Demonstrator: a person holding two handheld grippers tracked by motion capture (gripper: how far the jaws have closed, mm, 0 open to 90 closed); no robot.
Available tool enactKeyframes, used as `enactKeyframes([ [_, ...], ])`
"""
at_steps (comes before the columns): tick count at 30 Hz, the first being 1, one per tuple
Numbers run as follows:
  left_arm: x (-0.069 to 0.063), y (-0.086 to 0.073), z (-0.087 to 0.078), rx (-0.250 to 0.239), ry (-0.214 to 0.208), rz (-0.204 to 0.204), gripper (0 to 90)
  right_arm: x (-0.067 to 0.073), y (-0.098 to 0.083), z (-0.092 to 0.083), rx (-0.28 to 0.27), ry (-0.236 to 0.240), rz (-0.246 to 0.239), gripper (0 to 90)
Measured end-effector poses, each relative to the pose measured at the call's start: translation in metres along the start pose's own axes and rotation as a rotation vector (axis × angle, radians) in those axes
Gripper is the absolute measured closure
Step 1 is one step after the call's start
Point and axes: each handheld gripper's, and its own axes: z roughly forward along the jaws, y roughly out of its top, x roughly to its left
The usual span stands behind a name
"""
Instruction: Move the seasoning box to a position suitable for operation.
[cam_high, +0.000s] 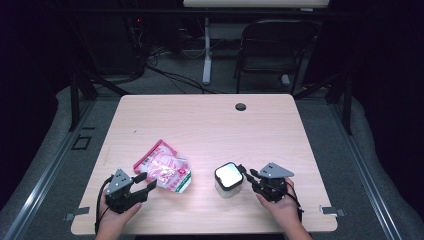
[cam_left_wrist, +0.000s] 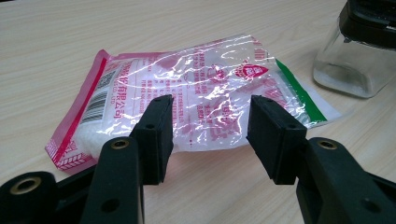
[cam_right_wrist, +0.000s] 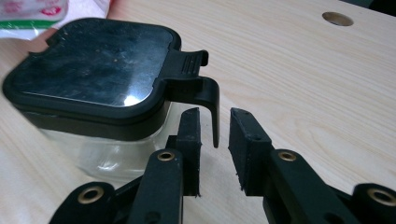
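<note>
A pink and clear plastic bag (cam_high: 162, 172) of white contents lies flat on the wooden table (cam_high: 210, 125), left of centre. My left gripper (cam_high: 147, 181) stands open at its near edge; in the left gripper view the bag (cam_left_wrist: 196, 93) lies just beyond the spread jaws of that gripper (cam_left_wrist: 210, 135). To the right stands a square glass jar (cam_high: 229, 179) with a black lid (cam_right_wrist: 93, 70). My right gripper (cam_high: 249, 177) sits at its right side. In the right gripper view the lid's hanging latch (cam_right_wrist: 196, 84) dips between the jaws of the gripper (cam_right_wrist: 215, 119), with a gap on the right.
A round cable hole (cam_high: 241, 106) sits near the table's far edge. Behind the table stand a black chair (cam_high: 272, 50) and a desk leg with cables on the floor. The jar (cam_left_wrist: 355, 60) is at the upper right in the left gripper view.
</note>
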Motion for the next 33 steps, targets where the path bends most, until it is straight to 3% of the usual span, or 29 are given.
enactKeyframes([
  [7,0.002,-0.001,-0.001,0.001,0.0,-0.008,50.4,0.001,0.003,0.019,0.045,-0.002,-0.038,74.1],
  [17,0.0,0.0,0.001,0.01,0.001,-0.001,50.4,0.002,0.002,0.026,0.025,-0.013,-0.002,81.0],
  [22,-0.004,0.001,0.002,0.016,0.001,0.019,50.4,0.003,0.002,0.025,0.04,-0.013,0.015,84.1],
  [29,-0.028,0.02,0.008,-0.018,-0.025,0.031,53.2,0.012,0.002,0.022,0.053,-0.027,0.039,84.0],
  [32,-0.055,0.04,0.019,-0.046,-0.073,0.075,55.0,0.016,0.003,0.022,0.06,-0.028,0.042,84.2],
  [33,-0.055,0.04,0.019,-0.046,-0.073,0.075,55.7,0.016,0.003,0.022,0.06,-0.028,0.042,84.2],
])
